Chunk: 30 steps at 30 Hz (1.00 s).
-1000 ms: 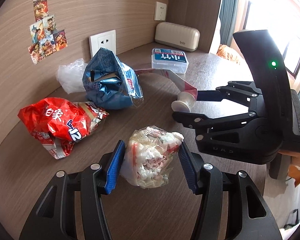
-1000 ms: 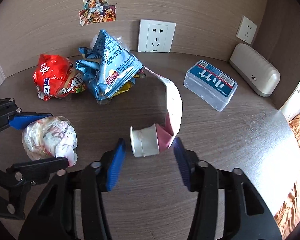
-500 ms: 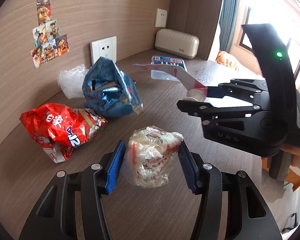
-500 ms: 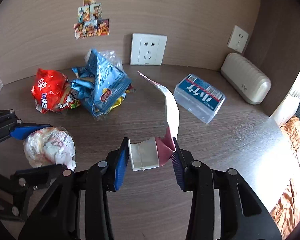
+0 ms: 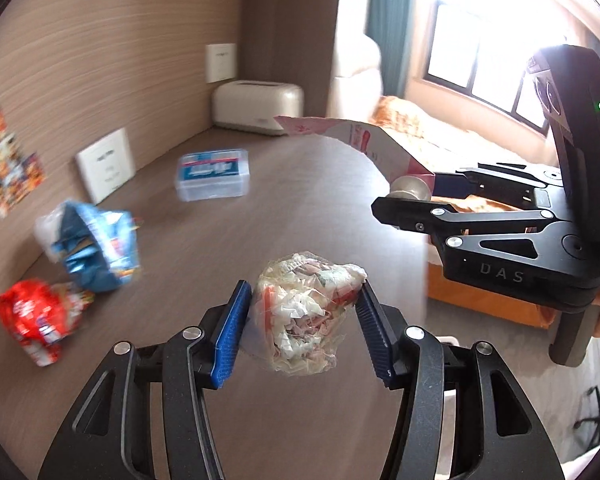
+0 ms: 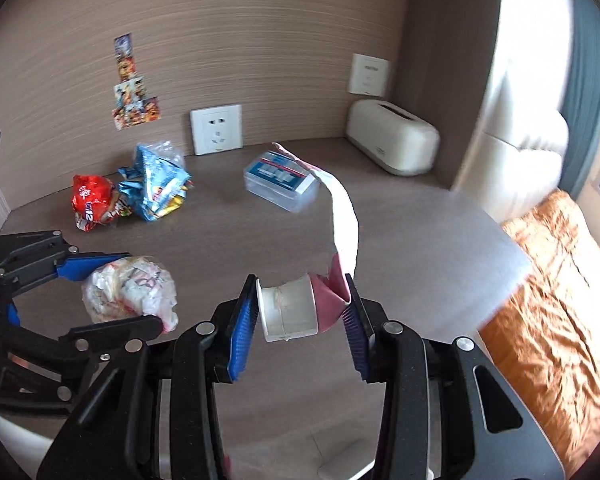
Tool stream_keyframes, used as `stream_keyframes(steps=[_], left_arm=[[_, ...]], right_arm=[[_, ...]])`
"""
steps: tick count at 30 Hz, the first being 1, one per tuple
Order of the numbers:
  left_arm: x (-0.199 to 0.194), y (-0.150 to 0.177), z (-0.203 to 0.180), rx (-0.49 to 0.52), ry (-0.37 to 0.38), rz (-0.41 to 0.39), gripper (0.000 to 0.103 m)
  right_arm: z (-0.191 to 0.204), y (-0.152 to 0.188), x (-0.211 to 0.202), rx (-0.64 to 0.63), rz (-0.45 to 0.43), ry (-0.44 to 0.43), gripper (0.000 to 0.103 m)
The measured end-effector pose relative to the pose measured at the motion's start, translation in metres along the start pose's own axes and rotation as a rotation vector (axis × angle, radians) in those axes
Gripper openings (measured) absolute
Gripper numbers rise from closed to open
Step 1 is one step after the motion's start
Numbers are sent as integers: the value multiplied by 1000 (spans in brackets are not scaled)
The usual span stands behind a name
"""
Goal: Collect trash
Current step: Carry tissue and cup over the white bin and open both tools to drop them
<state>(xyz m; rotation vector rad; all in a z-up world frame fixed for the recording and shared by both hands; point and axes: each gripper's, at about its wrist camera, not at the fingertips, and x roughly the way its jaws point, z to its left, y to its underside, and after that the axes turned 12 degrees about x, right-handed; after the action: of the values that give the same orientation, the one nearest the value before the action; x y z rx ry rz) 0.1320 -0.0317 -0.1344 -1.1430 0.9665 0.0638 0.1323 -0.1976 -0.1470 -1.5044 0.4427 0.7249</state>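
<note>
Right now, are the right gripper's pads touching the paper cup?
Touching. The right wrist view shows the right gripper with its blue pads pressed against both ends of the crushed paper cup, which hangs above the desk.

Items counted across the desk and walls

Two grippers (image 6: 300, 312) (image 5: 304, 316), two held trash pieces, two snack bags (one red (image 6: 94, 200), one blue (image 6: 158, 182)), one clear box (image 6: 280, 182), one cream case (image 6: 394, 142), and two wall plates (image 6: 217, 129) (image 6: 369, 74) are seen.

Both wrist views over shared desk (image 5: 300, 200)
</note>
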Motion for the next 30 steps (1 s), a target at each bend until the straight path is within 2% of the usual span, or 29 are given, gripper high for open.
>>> stream_keyframes(steps=[7, 15, 20, 25, 27, 29, 30], left_arm=[[34, -34, -102, 130, 166, -9, 53], [92, -44, -211, 238, 343, 39, 53], [141, -27, -274, 285, 446, 94, 53], [200, 4, -326, 322, 539, 158, 53], [225, 16, -342, 335, 554, 175, 54], [249, 30, -353, 346, 576, 196, 61], [262, 39, -359, 352, 585, 204, 76]], right_arm=[[-86, 44, -48, 144, 27, 110, 42], [-175, 108, -84, 335, 79, 213, 42], [-220, 155, -86, 422, 121, 237, 42], [-263, 206, -67, 509, 172, 235, 42], [-278, 228, -56, 530, 189, 243, 42], [-289, 246, -45, 547, 203, 244, 42], [-295, 258, -37, 554, 219, 240, 48]])
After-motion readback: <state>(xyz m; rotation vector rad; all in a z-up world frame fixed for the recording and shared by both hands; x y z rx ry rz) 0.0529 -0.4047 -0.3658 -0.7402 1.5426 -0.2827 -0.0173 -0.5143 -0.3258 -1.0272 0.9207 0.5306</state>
